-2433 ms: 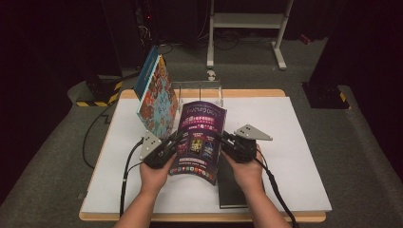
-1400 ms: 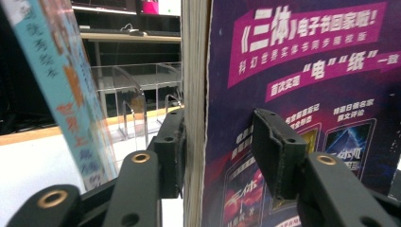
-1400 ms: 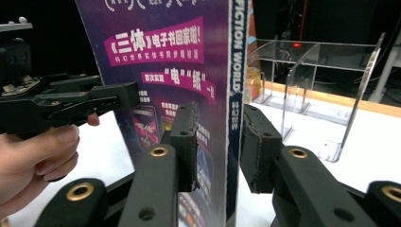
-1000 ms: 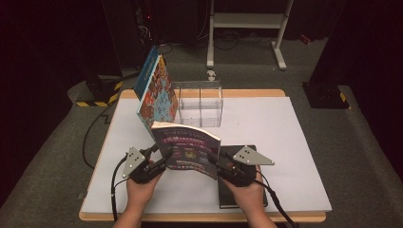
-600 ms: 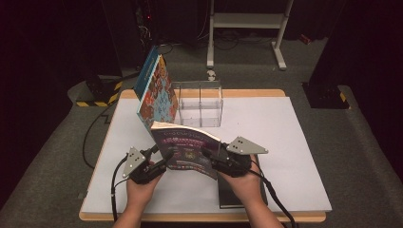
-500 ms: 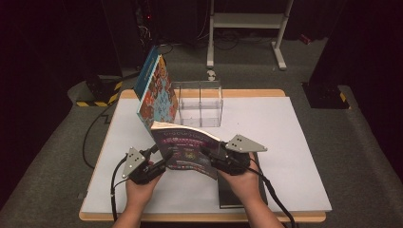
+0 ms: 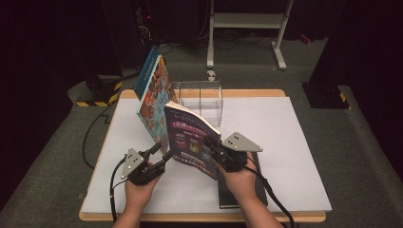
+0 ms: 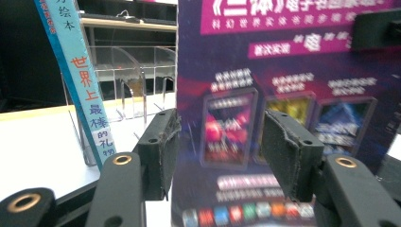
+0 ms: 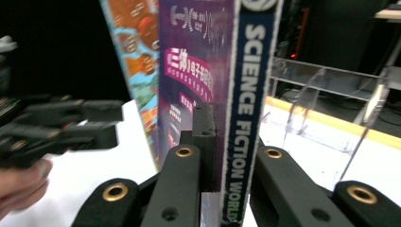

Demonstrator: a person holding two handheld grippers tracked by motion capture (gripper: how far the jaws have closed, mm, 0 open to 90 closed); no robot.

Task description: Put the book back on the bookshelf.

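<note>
**Purple magazine held upright by the right gripper**

Near the table's front edge, the right gripper has just closed its jaws onto the spine edge of the purple magazine, which stands tilted above the white surface; the right gripper view shows the pads clamping the spine. At the magazine's other edge, the left gripper stands half open, its pads apart and gripping nothing. Just behind leans a colourful picture book against the clear acrylic stand. A dark book lies flat under the right hand.

Right tongs have just been closing, clamped; left tongs parted.
</note>
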